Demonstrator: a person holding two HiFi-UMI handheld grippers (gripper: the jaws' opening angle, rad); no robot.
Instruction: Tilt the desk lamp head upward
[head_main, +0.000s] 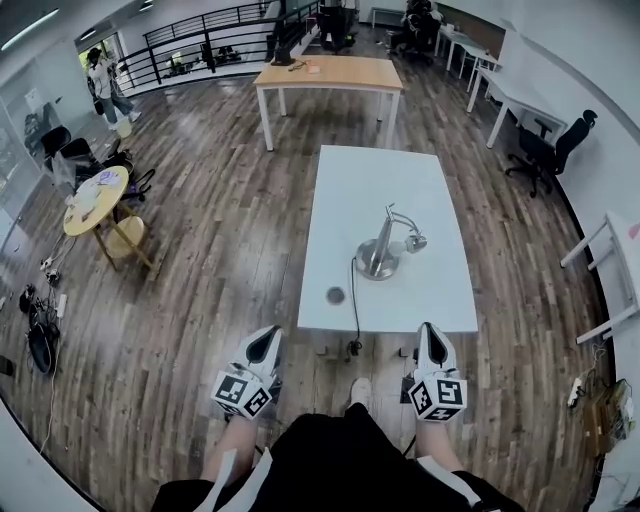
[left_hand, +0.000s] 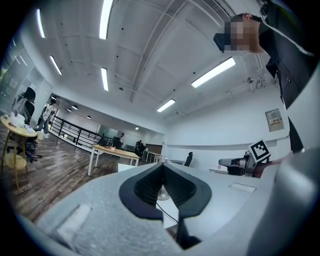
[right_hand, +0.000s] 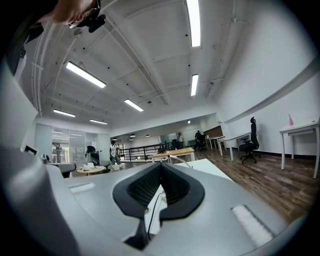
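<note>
A slim silver desk lamp (head_main: 385, 242) stands on the white counter (head_main: 375, 180), toward its near end. It has a round base, a slanted stem and a small head hanging low. Its black cord (head_main: 355, 300) runs over the counter's near edge. My left gripper (head_main: 264, 345) and right gripper (head_main: 431, 345) hover short of that edge, fingers pressed together, empty.

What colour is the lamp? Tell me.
The lamp is silver, metallic. The head view shows it best.

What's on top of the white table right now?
A silver desk lamp, its black cord running off the near edge, and a small round disc. Anything under the lamp's base is covered.
</note>
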